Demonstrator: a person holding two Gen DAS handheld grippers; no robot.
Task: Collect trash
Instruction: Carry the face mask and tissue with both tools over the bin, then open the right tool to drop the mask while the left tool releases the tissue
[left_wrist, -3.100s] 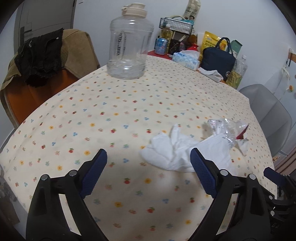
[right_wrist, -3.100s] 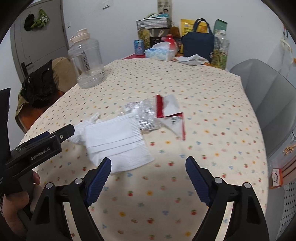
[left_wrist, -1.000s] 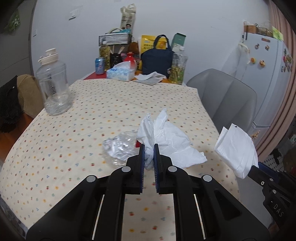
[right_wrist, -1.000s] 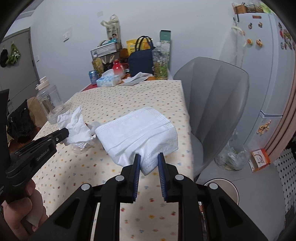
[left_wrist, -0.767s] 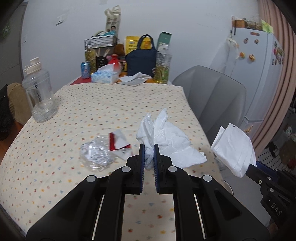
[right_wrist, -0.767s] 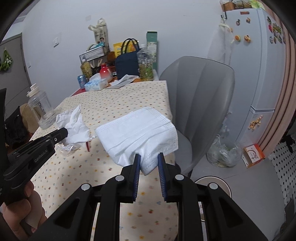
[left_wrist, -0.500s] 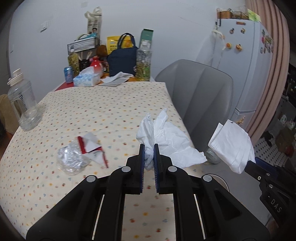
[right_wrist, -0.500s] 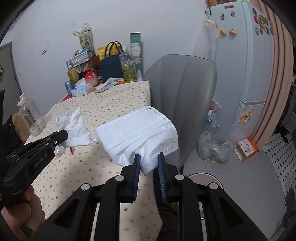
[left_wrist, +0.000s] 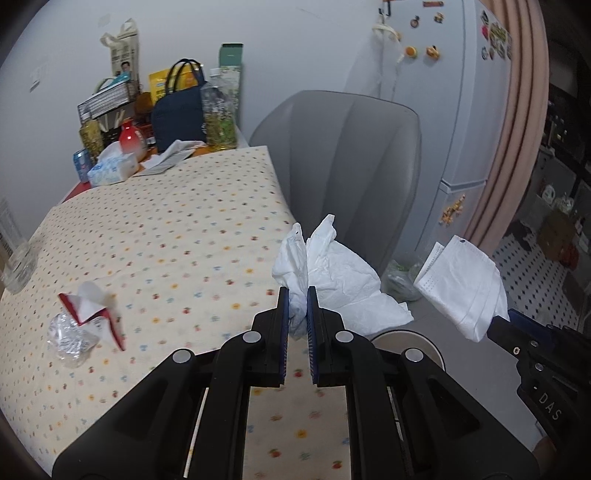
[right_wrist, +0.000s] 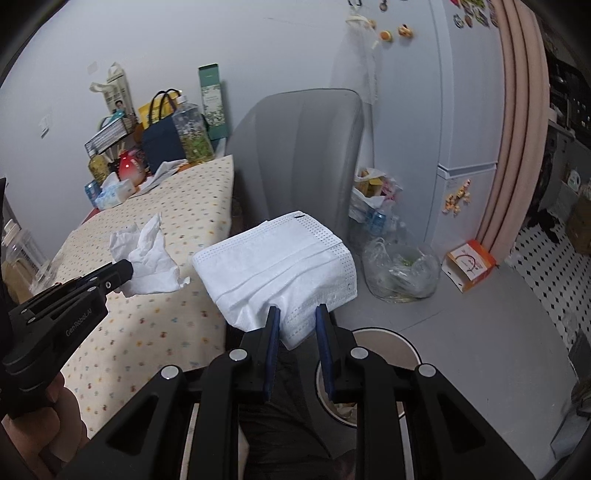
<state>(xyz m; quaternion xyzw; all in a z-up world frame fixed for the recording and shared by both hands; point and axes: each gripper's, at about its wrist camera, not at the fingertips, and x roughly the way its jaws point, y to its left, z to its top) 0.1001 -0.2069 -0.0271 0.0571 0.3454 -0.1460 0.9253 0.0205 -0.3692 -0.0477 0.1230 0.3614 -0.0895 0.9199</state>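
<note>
My left gripper (left_wrist: 294, 309) is shut on a crumpled white tissue (left_wrist: 343, 273) and holds it above the table's right edge; it also shows in the right wrist view (right_wrist: 147, 254). My right gripper (right_wrist: 295, 321) is shut on a white face mask (right_wrist: 280, 266), held beyond the table edge above a round trash bin (right_wrist: 388, 341). The mask also shows in the left wrist view (left_wrist: 465, 286), as does the bin's rim (left_wrist: 406, 341). A crumpled clear plastic wrapper (left_wrist: 68, 338) and a red-and-white torn packet (left_wrist: 92, 308) lie on the dotted tablecloth (left_wrist: 166, 229).
A grey chair (right_wrist: 299, 147) stands at the table's right side. A clear bag with greens (right_wrist: 400, 273) and an orange box (right_wrist: 469, 264) sit on the floor by the white fridge (right_wrist: 465, 110). Bottles, a navy bag (left_wrist: 175, 114) and a tissue pack crowd the table's far end.
Both grippers, each still holding its item, have swung right from the table toward the floor beside the chair. The trash bin has come into view below them.
</note>
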